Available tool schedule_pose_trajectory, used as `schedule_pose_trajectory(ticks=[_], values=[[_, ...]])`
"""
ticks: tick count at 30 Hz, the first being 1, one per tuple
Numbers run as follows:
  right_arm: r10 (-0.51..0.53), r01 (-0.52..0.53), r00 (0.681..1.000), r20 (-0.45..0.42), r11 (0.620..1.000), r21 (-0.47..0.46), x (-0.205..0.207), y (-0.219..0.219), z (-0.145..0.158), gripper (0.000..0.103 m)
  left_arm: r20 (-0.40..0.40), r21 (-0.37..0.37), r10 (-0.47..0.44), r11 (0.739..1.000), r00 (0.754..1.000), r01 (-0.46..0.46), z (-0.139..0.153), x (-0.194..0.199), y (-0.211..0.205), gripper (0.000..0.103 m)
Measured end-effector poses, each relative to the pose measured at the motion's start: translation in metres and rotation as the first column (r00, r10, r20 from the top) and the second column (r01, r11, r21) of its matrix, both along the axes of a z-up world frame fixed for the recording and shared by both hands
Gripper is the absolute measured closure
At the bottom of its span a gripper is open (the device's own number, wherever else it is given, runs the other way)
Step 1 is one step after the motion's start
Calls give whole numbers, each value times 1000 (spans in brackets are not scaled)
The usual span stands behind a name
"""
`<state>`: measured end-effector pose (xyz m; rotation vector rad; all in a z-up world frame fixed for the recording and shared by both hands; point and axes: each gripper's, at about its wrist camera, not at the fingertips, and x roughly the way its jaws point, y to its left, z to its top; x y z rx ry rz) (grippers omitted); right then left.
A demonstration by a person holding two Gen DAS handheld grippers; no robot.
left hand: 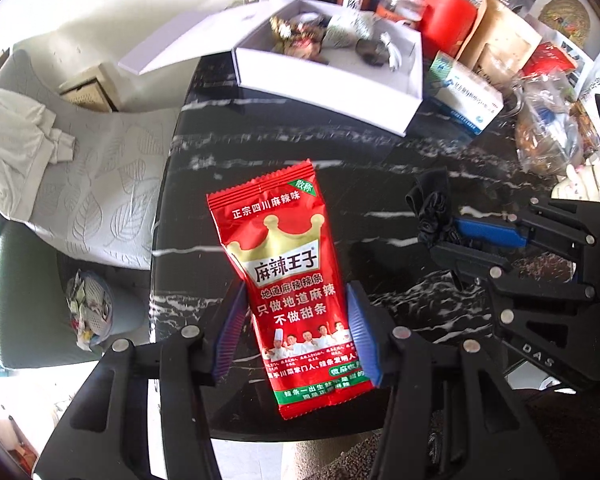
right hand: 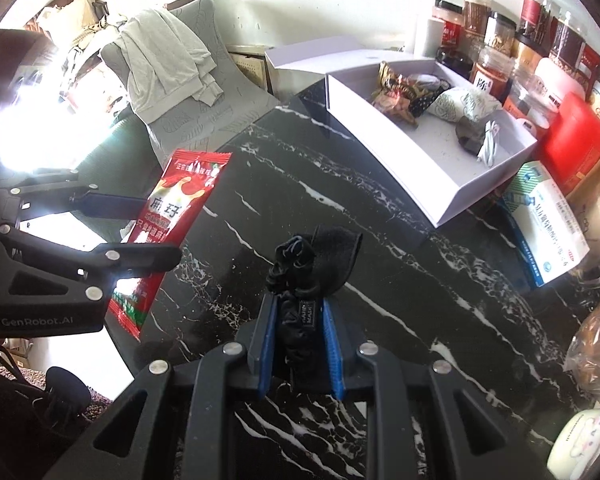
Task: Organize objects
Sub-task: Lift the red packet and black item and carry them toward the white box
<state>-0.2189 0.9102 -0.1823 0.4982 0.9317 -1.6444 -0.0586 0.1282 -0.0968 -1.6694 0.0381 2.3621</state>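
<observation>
My left gripper [left hand: 296,300] is shut on a red snack packet [left hand: 290,264] with a gold crown and Chinese print, held above the black marble table [left hand: 380,152]. The packet also shows in the right wrist view [right hand: 172,216], with the left gripper [right hand: 140,224] around it. My right gripper [right hand: 300,304] is shut on a black scrunchie-like cloth bundle [right hand: 312,256], held over the table; it shows in the left wrist view too [left hand: 432,212]. An open white box [left hand: 332,80] at the table's far side holds several small items; it also shows in the right wrist view [right hand: 396,152].
Jars [right hand: 496,36], a red container [left hand: 448,20], a blue-white carton [left hand: 460,96] and plastic bags [left hand: 552,128] crowd the far and right side. A grey chair with a white garment [left hand: 16,148] stands left of the table. A white cartoon case [right hand: 580,444] lies at the right.
</observation>
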Motion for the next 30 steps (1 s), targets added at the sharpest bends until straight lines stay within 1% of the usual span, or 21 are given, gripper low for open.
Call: schedule_pose_trajectory(ticks=[5, 12, 20, 30], values=[[-10, 10, 1000, -10, 1000, -22, 3, 11, 17, 81, -35, 7, -34, 999, 999, 34, 23, -4, 14, 55], [-56, 55, 998, -16, 997, -59, -1, 32, 37, 81, -60, 23, -95, 995, 994, 96, 45, -9, 39, 55], [-112, 111, 994, -10, 989, -95, -9, 55, 53, 81, -78, 33, -158, 986, 984, 161, 59, -13, 66, 55], [-106, 101, 994, -37, 988, -113, -15, 63, 76, 81, -105, 40, -183, 981, 978, 188, 78, -15, 89, 55]])
